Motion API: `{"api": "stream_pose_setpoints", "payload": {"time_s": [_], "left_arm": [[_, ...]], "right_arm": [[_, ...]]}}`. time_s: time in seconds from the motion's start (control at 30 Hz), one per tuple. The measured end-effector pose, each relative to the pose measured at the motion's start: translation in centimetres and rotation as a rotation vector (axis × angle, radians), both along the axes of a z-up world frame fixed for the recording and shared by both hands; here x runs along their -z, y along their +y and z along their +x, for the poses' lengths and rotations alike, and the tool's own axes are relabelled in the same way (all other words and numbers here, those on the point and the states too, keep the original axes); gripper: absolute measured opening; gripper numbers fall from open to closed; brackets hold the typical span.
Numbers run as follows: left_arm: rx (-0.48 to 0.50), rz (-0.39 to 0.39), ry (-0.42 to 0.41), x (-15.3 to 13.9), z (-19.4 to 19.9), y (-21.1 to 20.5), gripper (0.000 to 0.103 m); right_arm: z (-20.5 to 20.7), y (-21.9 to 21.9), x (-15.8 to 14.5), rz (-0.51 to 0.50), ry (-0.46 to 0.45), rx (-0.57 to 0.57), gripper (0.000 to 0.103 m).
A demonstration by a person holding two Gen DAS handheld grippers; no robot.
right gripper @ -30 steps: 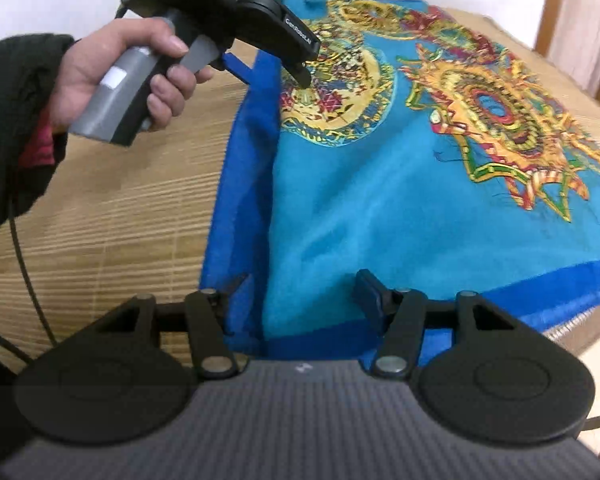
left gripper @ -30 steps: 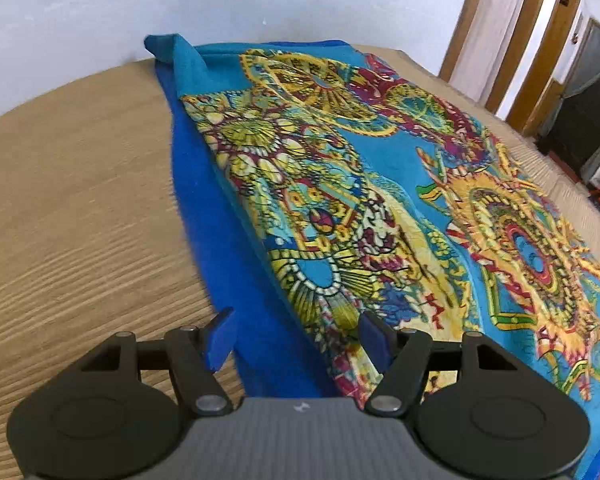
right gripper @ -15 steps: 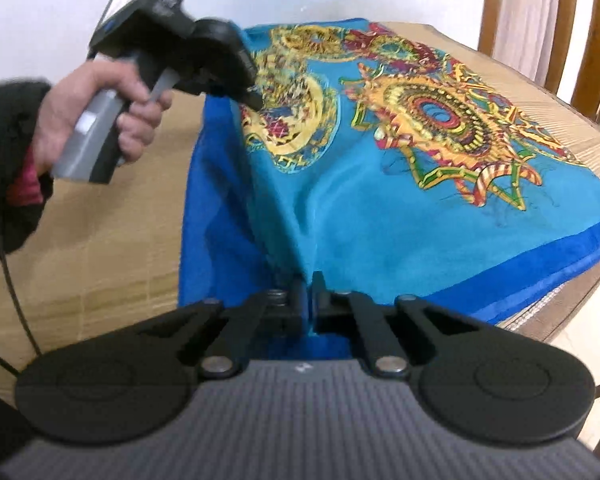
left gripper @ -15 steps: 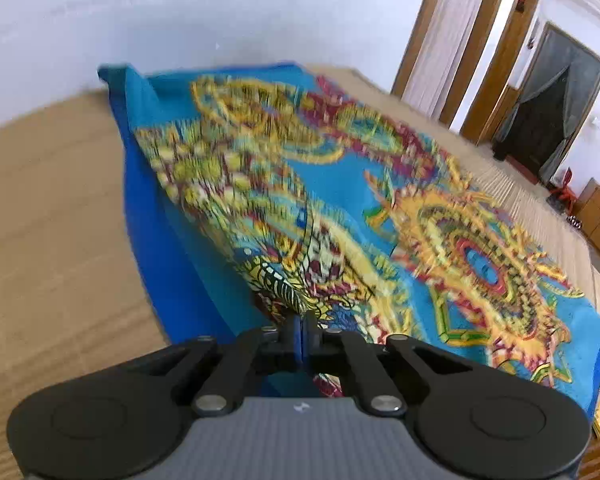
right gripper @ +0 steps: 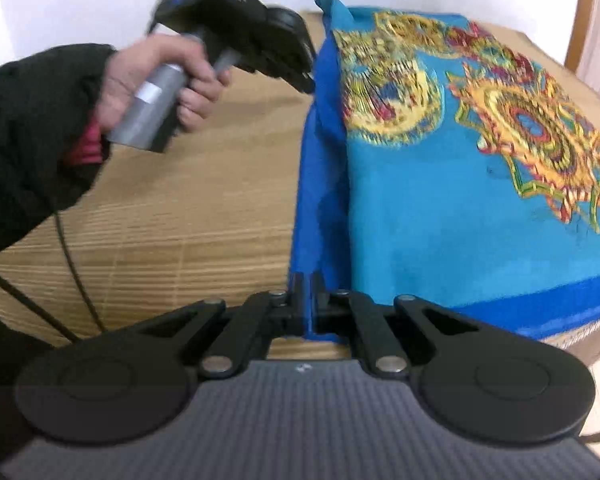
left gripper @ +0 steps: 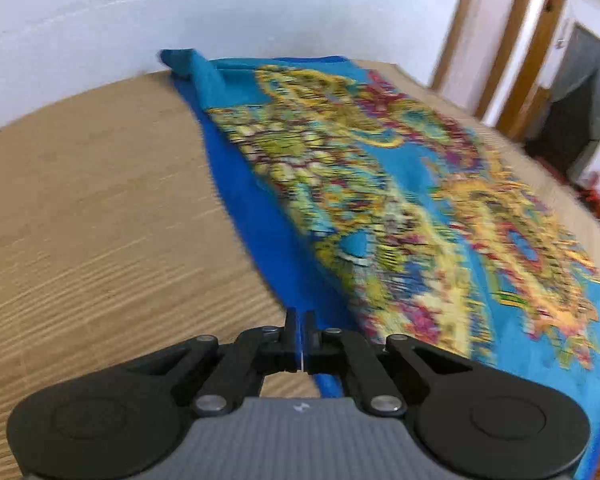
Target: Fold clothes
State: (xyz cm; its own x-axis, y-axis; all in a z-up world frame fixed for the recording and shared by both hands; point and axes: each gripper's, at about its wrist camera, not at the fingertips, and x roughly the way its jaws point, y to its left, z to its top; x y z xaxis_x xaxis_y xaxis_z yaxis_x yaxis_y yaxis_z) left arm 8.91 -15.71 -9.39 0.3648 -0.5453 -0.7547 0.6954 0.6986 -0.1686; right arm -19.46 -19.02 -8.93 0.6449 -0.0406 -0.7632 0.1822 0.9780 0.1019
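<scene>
Cloth (left gripper: pixel 380 200) pattern blurred, edges cropped

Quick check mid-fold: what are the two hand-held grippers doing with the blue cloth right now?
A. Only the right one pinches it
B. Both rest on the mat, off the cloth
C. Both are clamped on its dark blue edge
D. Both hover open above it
C: the left hand-held gripper and the right hand-held gripper each have jaws closed with the cloth's dark blue edge between them.
</scene>
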Motion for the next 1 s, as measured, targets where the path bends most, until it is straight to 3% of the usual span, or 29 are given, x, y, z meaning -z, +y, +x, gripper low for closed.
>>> {"api": "stream_pose_setpoints", "payload": {"time_s": [0.1,0.17,0.3,0.33,0.47,0.53,0.63,0.73,0.87,1.0], "left_arm": [[0.049,0.001,-0.014,-0.9,-1.3,-0.7,0.012],[0.077,0.027,-0.029,-1.1,-2.4,-1.4,0.031],[0.103,0.035,0.010,-0.9,-4.8,-1.4,0.043],[0.112,0.032,0.034,-0.8,-5.3,-1.2,0.047],[0.144,0.058,0.081,0.1,-8.4,0.1,0.052],[0.139,0.072,0.123,0.6,-9.6,0.5,0.053],[0.100,0.105,0.107,0.9,-11.4,0.2,0.065],[-0.003,0.155,0.082,0.9,-12.6,-1.2,0.076],[-0.174,0.206,0.095,0.8,-13.7,-3.7,0.081],[-0.330,0.143,0.182,0.2,-14.5,-3.3,0.081]], "right_arm": [[0.1,-1.4,0.1,0.030,0.015,0.073,0.008],[0.1,-2.7,0.0,0.045,0.020,0.126,0.008],[-0.6,-6.0,-0.8,0.051,0.017,0.244,0.008],[-1.0,-7.0,-1.0,0.042,0.014,0.276,0.012],[-4.0,-12.2,-1.6,-0.016,-0.026,0.459,0.047],[-5.2,-15.5,-1.6,-0.006,-0.054,0.546,0.052],[-6.6,-19.8,-1.5,0.021,-0.095,0.621,0.054],[-5.6,-22.1,-0.9,0.041,-0.114,0.539,0.054],[-2.1,-22.9,0.2,-0.003,-0.085,0.248,0.054],[-1.0,-24.6,0.3,-0.136,-0.083,0.040,0.054]]}}
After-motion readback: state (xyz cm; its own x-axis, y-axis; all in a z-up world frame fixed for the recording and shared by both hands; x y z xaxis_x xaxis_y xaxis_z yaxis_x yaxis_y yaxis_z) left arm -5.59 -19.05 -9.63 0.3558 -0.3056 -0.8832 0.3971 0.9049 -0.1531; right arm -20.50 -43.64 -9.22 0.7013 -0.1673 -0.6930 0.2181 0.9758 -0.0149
